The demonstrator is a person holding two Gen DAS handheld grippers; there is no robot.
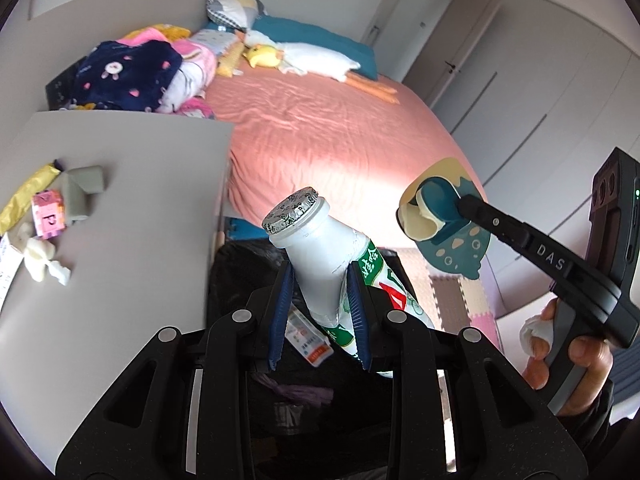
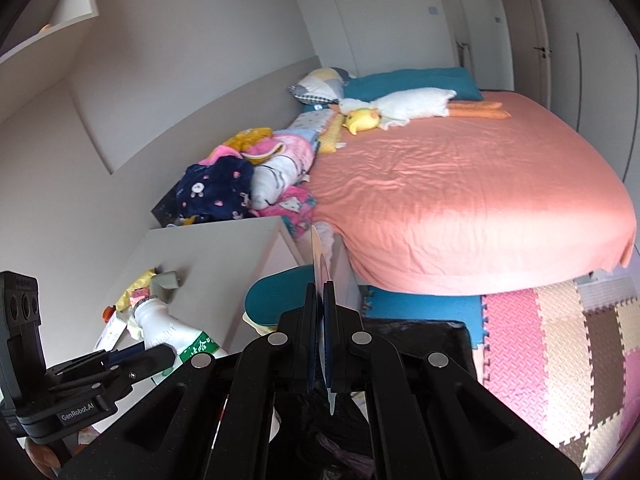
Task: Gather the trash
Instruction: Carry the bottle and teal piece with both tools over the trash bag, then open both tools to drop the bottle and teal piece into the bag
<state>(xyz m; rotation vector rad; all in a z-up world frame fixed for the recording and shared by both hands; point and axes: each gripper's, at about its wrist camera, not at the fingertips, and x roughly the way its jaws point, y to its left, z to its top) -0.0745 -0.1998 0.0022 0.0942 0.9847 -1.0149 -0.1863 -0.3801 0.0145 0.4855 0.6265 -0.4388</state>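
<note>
Bedroom, pale walls and tall white wardrobe doors [image 1: 472,64] along the far side. A bed [image 2: 460,200] under a salmon sheet fills the middle, with teal pillows [image 2: 412,82], a white goose toy [image 2: 408,108] and a heap of bright blankets [image 2: 248,176] against the wall. Foam puzzle mats [image 2: 560,352] in pink, tan and brown cover the floor beside it.

A grey table [image 1: 132,208] stands at the bed's near corner. On it lie leftover scraps: a yellow wrapper [image 1: 26,194], a pink carton [image 1: 49,220], a grey wedge [image 1: 82,192] and crumpled tissue [image 1: 42,260].

The left gripper [image 1: 320,292] clamps a white bottle [image 1: 320,252] with a foil cap, tilted, above a black-lined bin [image 1: 256,264] that sits just beside the table. The right gripper [image 2: 320,320] is pinched closed on a thin teal-and-cream card [image 1: 448,216], held edge-on over the same bin, near the bottle. A hand [image 1: 568,352] grips the right handle.
</note>
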